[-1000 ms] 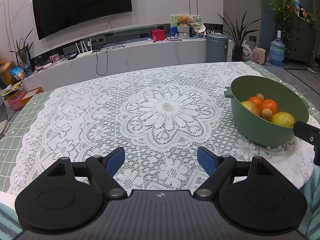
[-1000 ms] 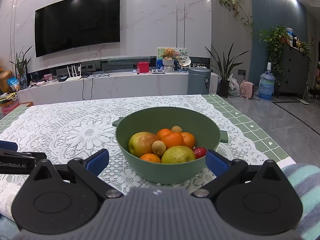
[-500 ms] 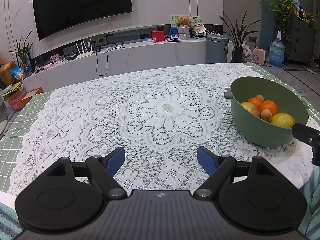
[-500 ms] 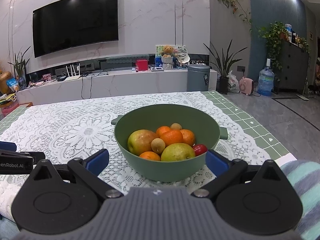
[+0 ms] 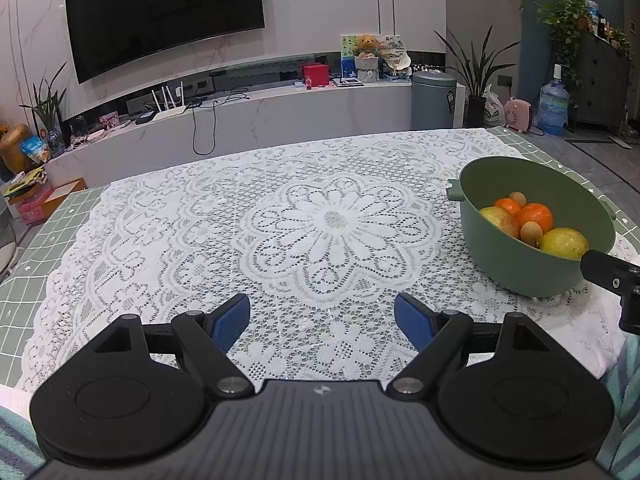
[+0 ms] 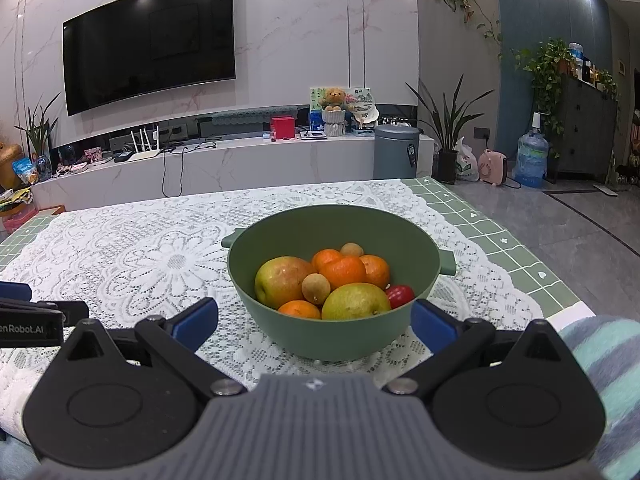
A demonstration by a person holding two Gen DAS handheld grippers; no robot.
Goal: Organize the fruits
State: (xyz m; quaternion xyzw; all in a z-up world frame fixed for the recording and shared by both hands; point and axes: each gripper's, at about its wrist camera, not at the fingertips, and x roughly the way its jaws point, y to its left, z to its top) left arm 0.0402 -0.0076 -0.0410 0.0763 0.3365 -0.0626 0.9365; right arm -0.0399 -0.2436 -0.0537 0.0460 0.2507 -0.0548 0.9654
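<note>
A green bowl (image 6: 340,344) sits on the lace tablecloth (image 6: 140,252) straight ahead in the right wrist view, and at the right in the left wrist view (image 5: 520,264). It holds two yellow-green apples (image 6: 354,300), several oranges (image 6: 343,272), two small brown fruits (image 6: 316,288) and a red one (image 6: 400,295). My right gripper (image 6: 314,322) is open and empty, its fingers on either side of the bowl's near wall. My left gripper (image 5: 322,320) is open and empty, low over bare tablecloth left of the bowl.
The lace cloth (image 5: 320,232) covers a green checked table (image 6: 500,232). A striped blue cloth (image 6: 600,344) lies at the near right edge. The left gripper's body (image 6: 28,320) shows at the left of the right wrist view. A TV wall and white cabinet (image 5: 280,112) stand beyond the table.
The right gripper has risen slightly and tilted down toward the bowl, so more of its inside shows. The left gripper has barely moved.
</note>
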